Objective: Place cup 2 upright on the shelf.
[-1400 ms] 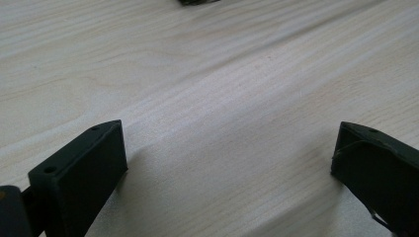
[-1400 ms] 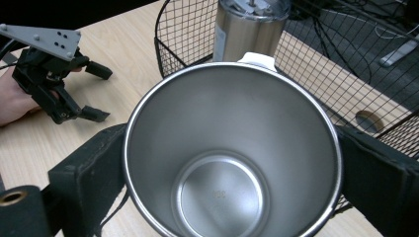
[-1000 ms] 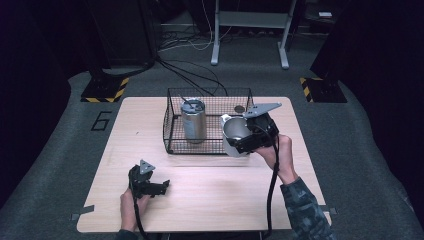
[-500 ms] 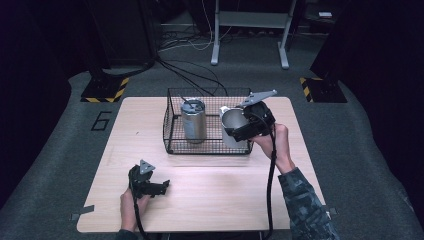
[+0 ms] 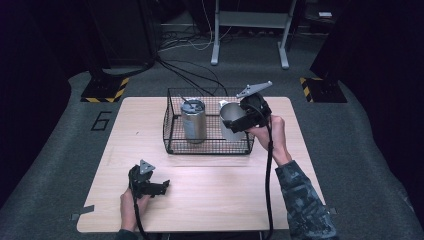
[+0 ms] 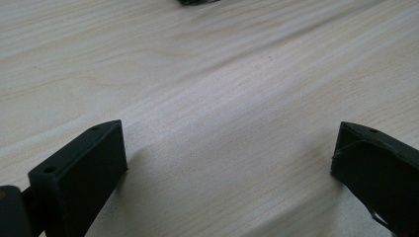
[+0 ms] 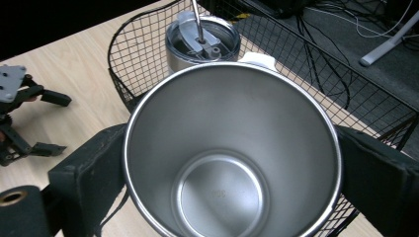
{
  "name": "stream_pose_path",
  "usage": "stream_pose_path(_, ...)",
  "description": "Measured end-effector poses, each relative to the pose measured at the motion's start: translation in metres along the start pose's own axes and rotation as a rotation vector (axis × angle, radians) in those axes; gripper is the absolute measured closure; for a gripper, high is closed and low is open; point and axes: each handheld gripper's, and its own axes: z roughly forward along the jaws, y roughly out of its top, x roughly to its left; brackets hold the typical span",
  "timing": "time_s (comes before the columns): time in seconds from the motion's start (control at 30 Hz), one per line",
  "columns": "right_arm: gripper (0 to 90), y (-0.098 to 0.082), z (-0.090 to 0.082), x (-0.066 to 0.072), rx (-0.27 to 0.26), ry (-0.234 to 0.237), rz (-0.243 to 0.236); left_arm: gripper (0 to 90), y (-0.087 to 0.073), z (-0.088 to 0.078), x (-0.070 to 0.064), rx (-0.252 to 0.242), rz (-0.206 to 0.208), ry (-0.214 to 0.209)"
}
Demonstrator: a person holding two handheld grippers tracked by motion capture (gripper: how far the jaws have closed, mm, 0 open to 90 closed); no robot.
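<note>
Inside the wire basket (image 5: 210, 145), at its left: lidded tumbler (image 5: 193, 120). At its right, above the rim: open cup (image 5: 231, 120). Well in front, near the table (image 5: 225, 190) edge, left: left gripper (image 5: 159, 186).

Open steel cup (image 7: 232, 163), empty, roughly upright, above wire basket's (image 5: 210, 146) right end.

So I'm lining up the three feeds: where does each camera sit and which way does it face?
High view: above the near edge, looking forward and down; both forearms.
Left gripper view: on the left gripper, facing the table; open jaws.
Right gripper view: on the right gripper, looking into the cup.
High and right gripper views share the basket.
</note>
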Motion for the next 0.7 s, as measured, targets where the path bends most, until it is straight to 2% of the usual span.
stream_pose_path(0.03,5.4,0.001,0.002,0.0,0.0,-0.002,0.013,0.3,0.0,0.0,0.0,0.0,-0.001,-0.001)
stream_pose_path(0.07,5.4,0.002,0.004,-0.003,-0.005,-0.006,-0.003,0.3,0.0,0.0,0.0,0.001,0.0,-0.001)
stream_pose_path(0.33,5.3,0.012,0.018,-0.009,0.025,-0.024,-0.008,0.3,0.0,0.0,0.0,-0.003,-0.004,0.0)
stream_pose_path(0.7,5.3,0.021,0.036,-0.018,0.054,-0.039,0.007,0.3,0.0,0.0,0.0,0.0,0.001,0.0)
